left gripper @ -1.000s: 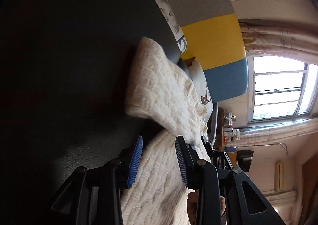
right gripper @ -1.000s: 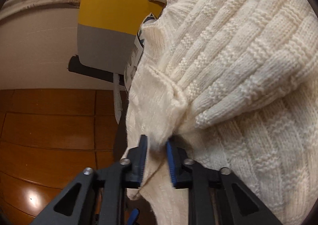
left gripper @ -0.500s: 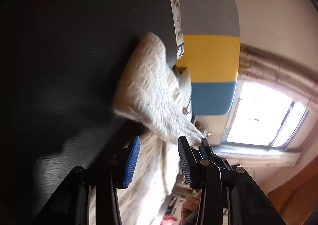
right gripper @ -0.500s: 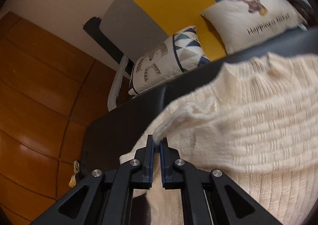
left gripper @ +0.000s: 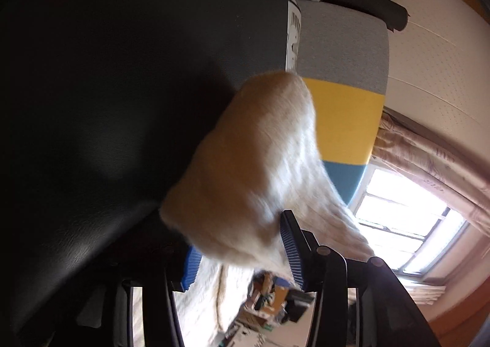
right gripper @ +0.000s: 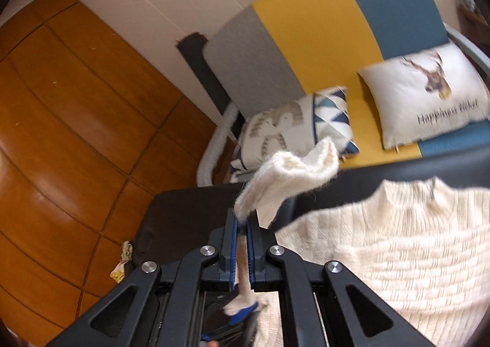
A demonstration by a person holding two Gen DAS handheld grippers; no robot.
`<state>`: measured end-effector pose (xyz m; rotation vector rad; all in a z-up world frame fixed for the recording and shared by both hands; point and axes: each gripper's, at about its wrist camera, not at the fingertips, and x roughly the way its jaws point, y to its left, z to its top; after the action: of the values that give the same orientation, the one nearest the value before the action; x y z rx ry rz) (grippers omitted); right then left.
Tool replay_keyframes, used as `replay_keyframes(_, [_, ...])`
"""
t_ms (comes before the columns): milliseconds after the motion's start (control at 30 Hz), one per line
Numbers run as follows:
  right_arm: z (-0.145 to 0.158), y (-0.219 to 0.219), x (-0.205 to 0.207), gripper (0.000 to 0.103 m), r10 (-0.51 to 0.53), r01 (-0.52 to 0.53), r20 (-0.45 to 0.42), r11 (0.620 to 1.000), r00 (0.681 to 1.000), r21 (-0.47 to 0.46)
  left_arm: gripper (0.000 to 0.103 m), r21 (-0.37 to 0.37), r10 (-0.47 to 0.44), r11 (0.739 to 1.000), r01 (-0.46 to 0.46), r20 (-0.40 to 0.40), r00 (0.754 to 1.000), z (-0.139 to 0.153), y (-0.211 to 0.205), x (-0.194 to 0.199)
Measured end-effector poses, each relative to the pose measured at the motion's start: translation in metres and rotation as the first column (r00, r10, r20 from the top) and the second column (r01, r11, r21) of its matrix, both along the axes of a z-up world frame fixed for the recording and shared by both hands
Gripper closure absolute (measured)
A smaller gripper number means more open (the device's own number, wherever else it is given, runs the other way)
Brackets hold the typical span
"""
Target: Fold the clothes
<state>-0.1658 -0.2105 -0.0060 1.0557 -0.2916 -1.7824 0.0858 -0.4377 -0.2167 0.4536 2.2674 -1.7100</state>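
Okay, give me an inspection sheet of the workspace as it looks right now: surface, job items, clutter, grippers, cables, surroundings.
Surface: black leather-like top, mostly bare in the left view.
Job's things: cream knit sweater, partly lifted off the top, blurred in the left view.
Clutter: small crumpled item on the floor by the top's corner; kind unclear.
Grippers: right hand-held gripper shut on a sweater edge; left hand-held gripper open, fabric hanging between its jaws.
Cables: nothing seen.
Surroundings: grey, yellow and blue sofa with two pillows, deer pillow and patterned pillow; wooden panels; window with curtain.
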Motion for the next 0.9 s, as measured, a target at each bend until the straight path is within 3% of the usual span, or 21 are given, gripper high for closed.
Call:
replay_keyframes(100, [0.025,0.011,0.003,0.099,0.008,-0.010,-0.059,1.000,0.998,-0.023,0.054,-0.013,0.011,1.000,-0.011,0.004,1.000,0.001,-0.004,-0.008])
replay_keyframes(300, [0.045,0.061,-0.007,0.099,-0.058,0.053,-0.107,0.997,0.993,-0.054,0.054,-0.140,-0.013,0.990,0.021,0.056,0.998,0.015,-0.008,-0.018])
replay_keyframes(467, [-0.006,0.119,-0.033,0.099,-0.176,0.177,-0.024,0.984,0.984,0.002,0.057,-0.264,-0.074,0.958,0.107,0.135,0.988,0.027,-0.002,-0.026])
replay_keyframes(633, [-0.076,0.175,-0.053,0.099,-0.289,0.282,0.085,0.955,0.953,0.089,0.067,-0.387,-0.136,0.897,0.213,0.217,0.967,0.040,0.013,-0.040])
replay_keyframes(800, [-0.136,0.215,-0.059,0.099,-0.348,0.327,0.178,0.935,0.921,0.138,0.076,-0.443,-0.165,0.848,0.291,0.301,0.939,0.041,0.026,-0.057])
replay_keyframes(900, [-0.164,0.230,-0.060,0.099,-0.355,0.328,0.212,0.932,0.911,0.154,0.080,-0.434,-0.177,0.846,0.308,0.317,0.932,0.039,0.032,-0.058])
